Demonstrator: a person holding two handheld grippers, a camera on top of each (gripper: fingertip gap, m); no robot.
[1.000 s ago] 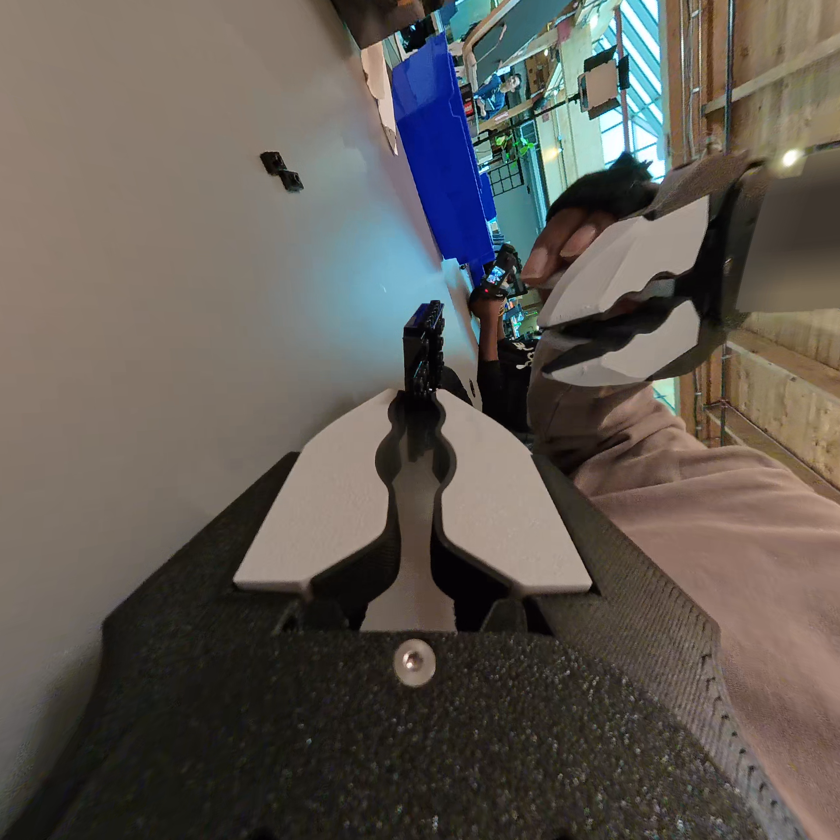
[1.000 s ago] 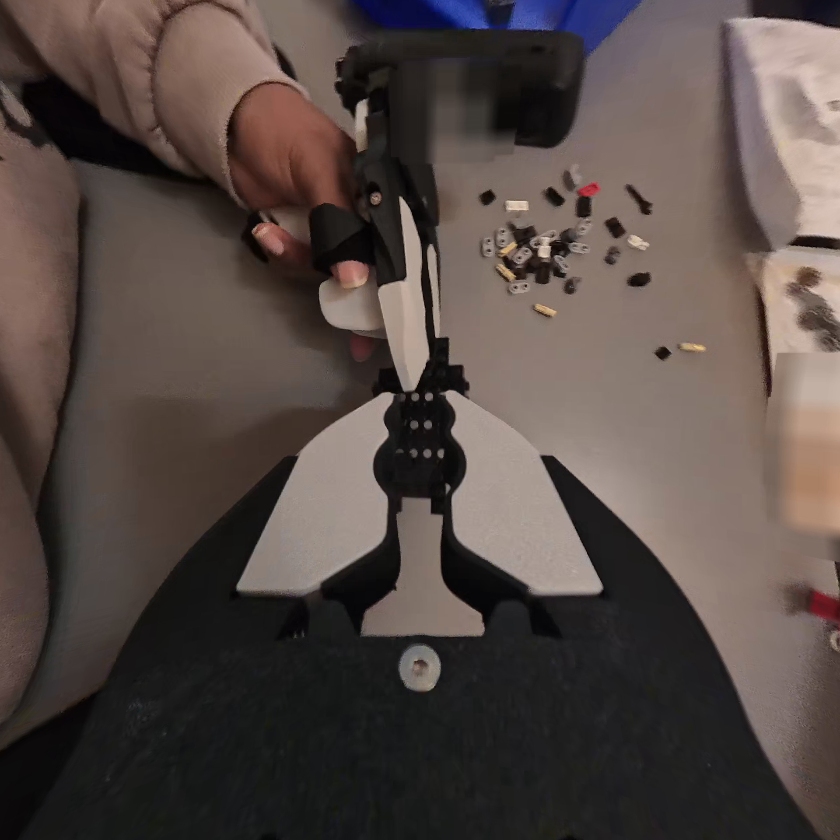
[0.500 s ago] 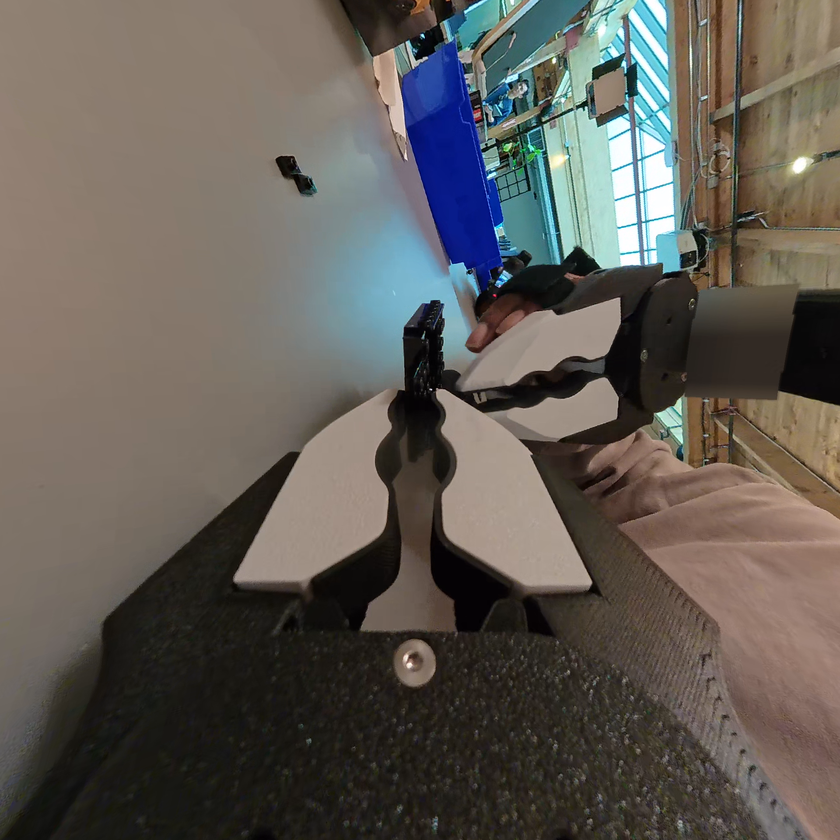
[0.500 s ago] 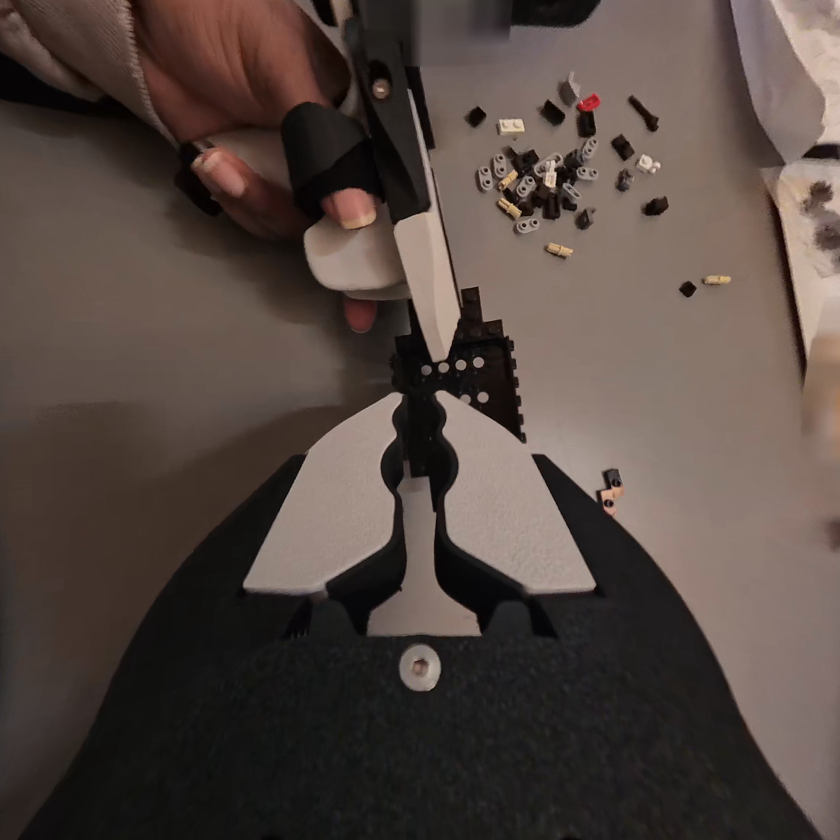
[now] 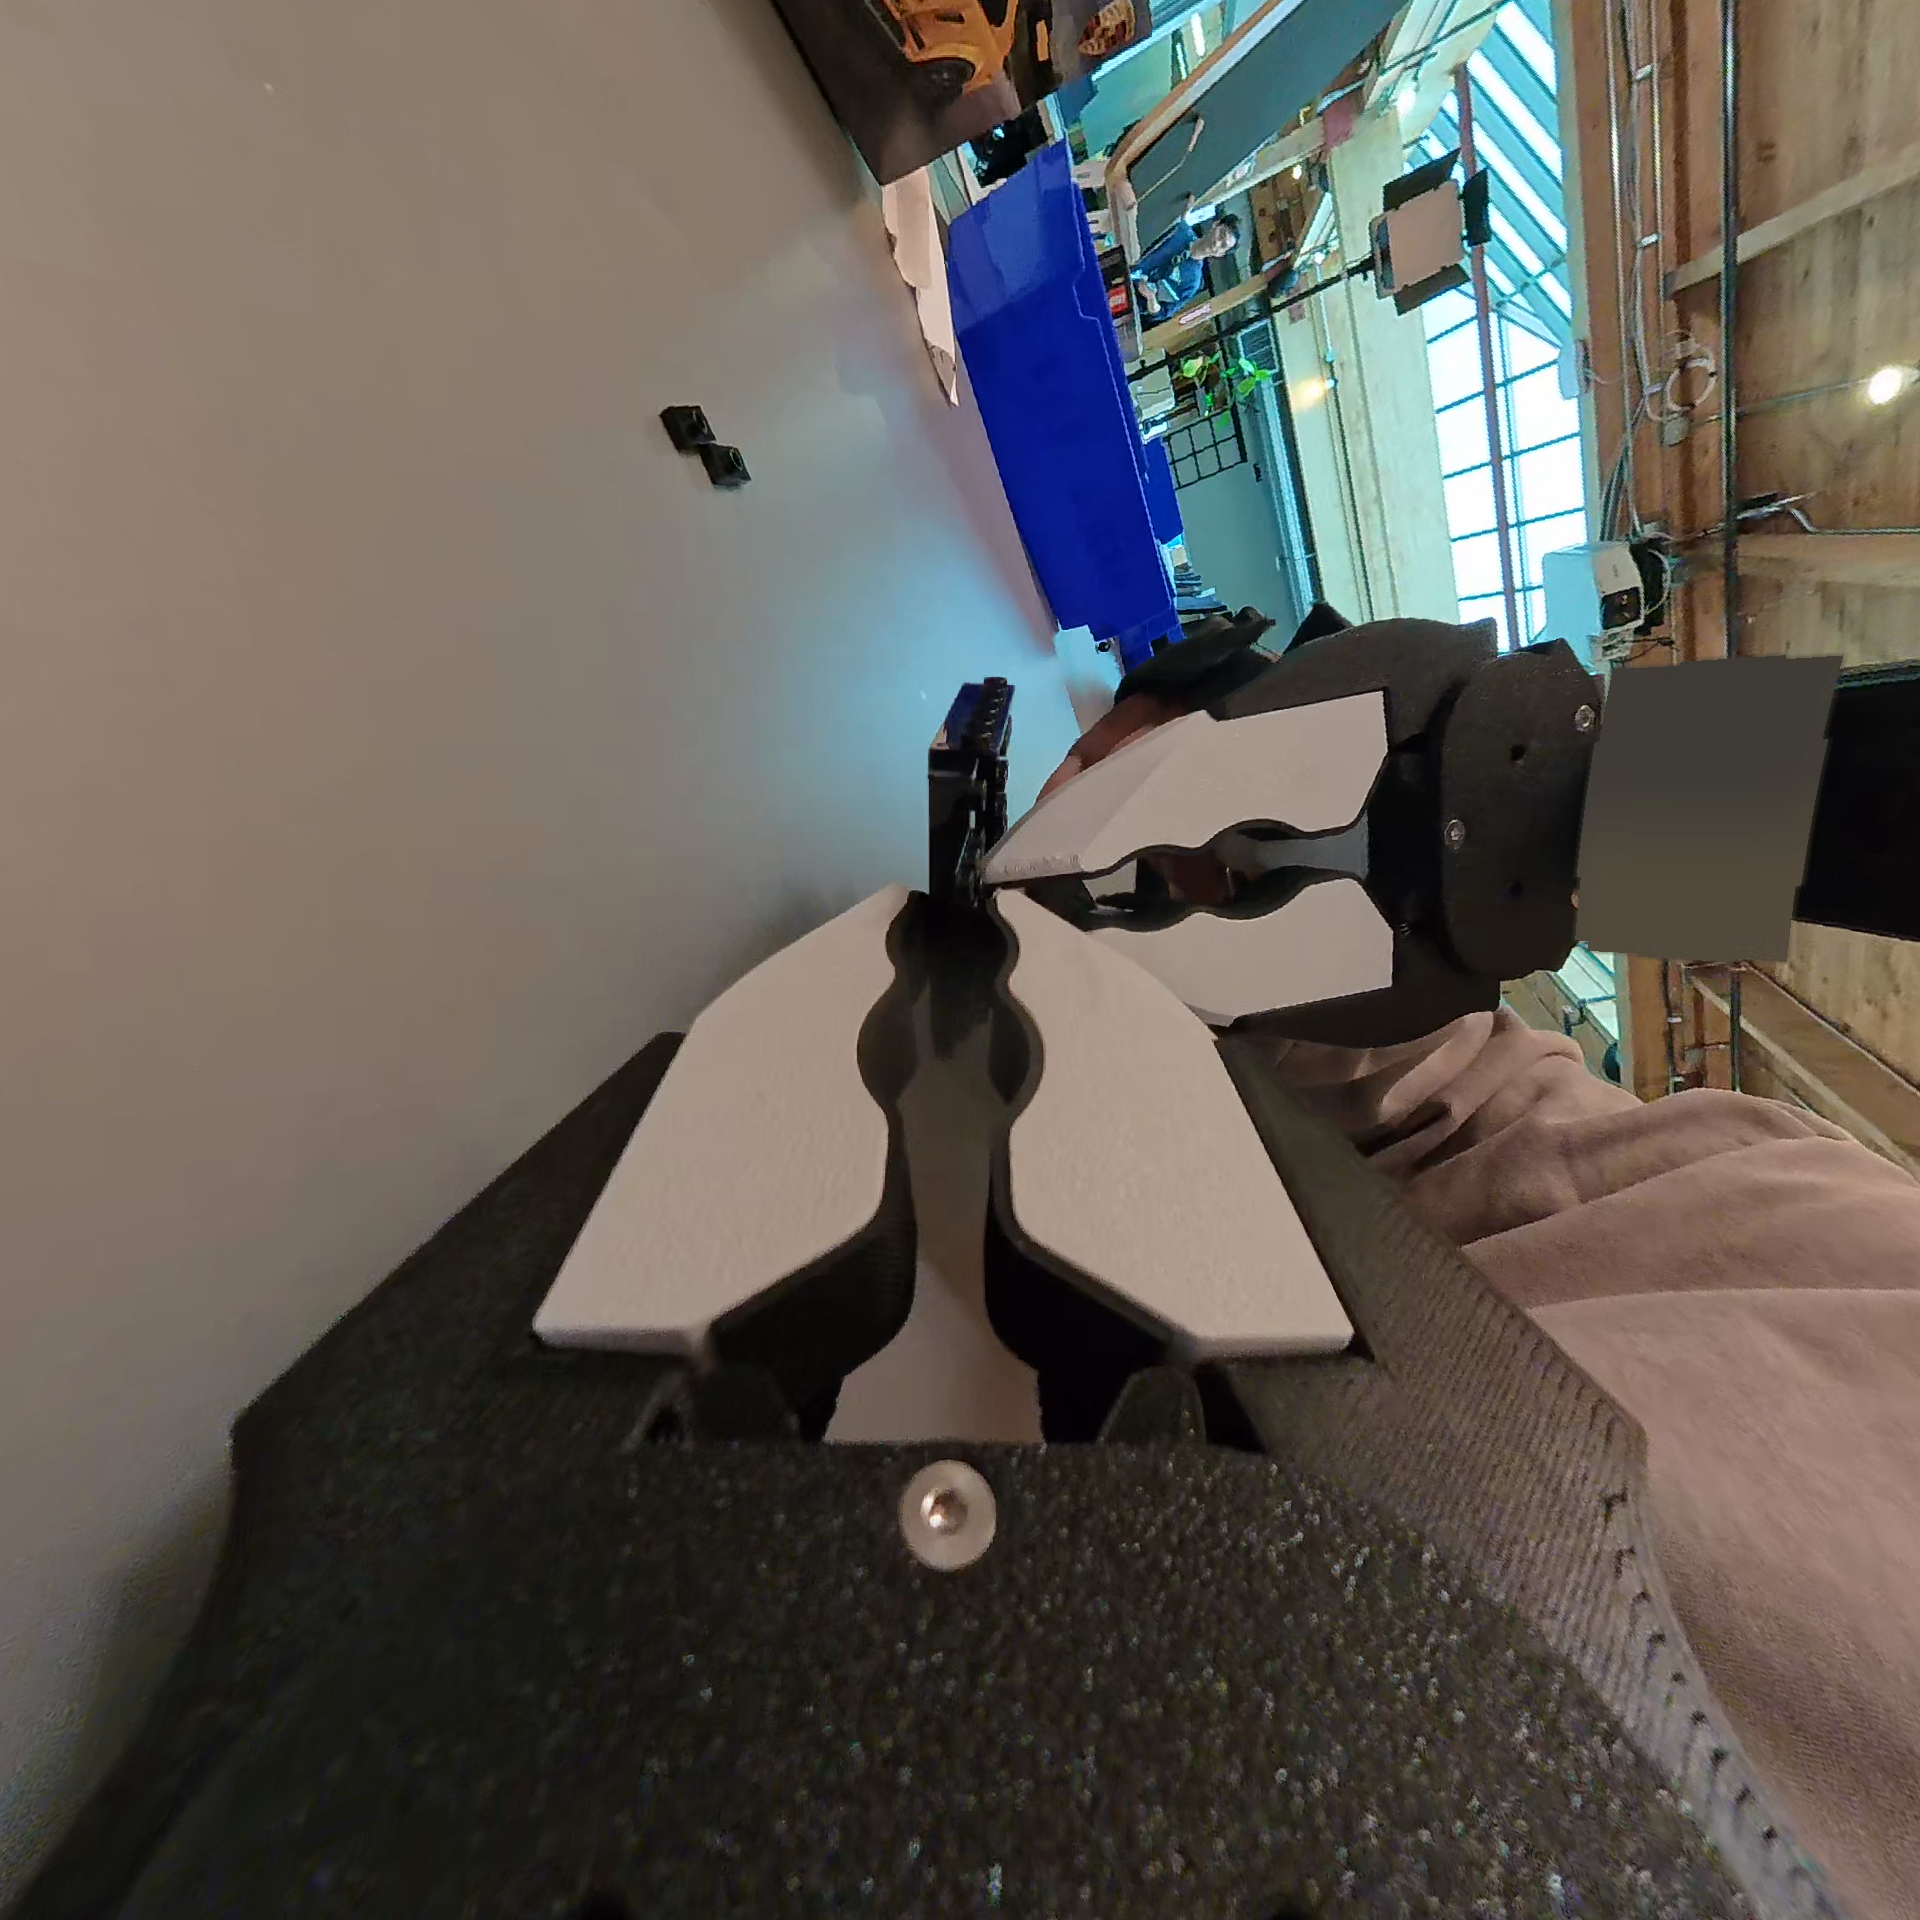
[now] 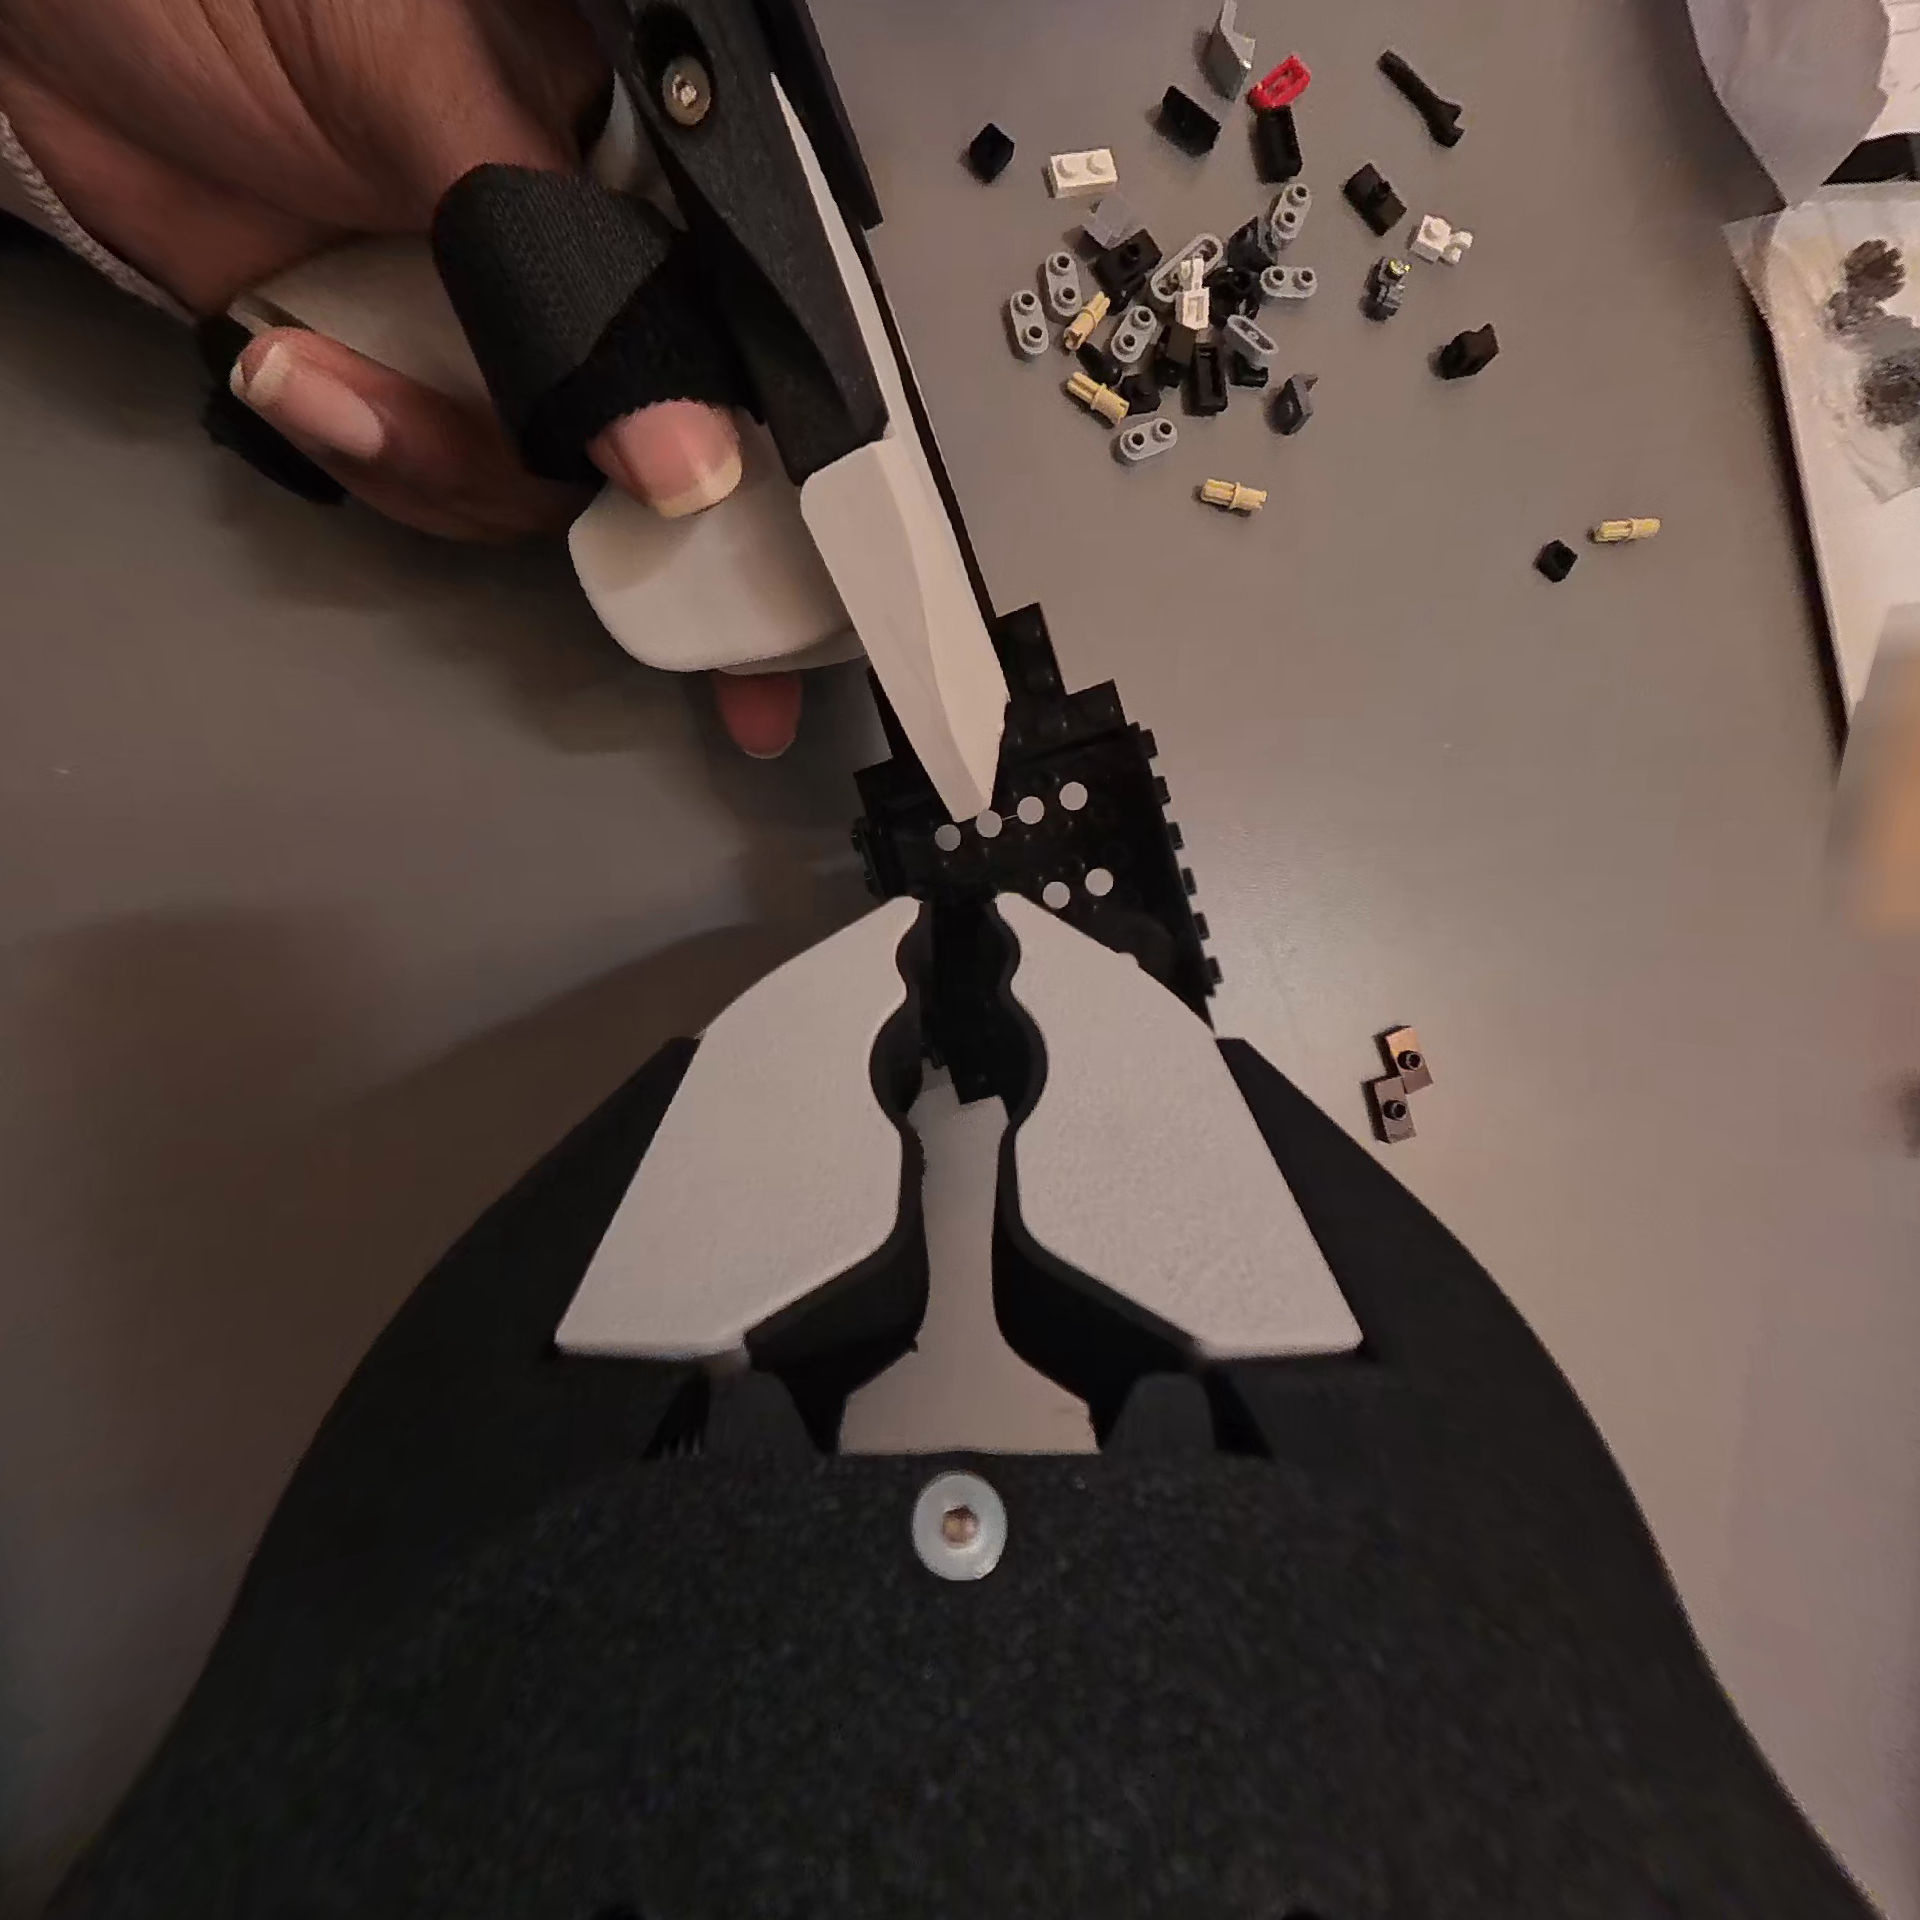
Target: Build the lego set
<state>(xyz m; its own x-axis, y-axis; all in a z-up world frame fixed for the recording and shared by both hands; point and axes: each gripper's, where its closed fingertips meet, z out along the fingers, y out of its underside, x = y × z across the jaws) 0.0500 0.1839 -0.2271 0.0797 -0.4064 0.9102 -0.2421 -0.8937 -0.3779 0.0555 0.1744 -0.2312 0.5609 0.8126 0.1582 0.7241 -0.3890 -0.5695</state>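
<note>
- Black, studded and pierced with round holes, the lego assembly [image 6: 1049, 852] was pinched between the right hand-held gripper [image 6: 956, 909], closed on its lower edge above the matte grey counter [image 6: 364, 935].
- The left hand-held gripper [image 5: 951, 904], turned sideways, clamped the same assembly [image 5: 966, 800] edge-on; its white fingers [image 5: 779, 1091] looked grainy.
- A strapped hand [image 6: 343, 260] held it.
- Beyond lay small loose pieces [image 6: 1195, 301].
</note>
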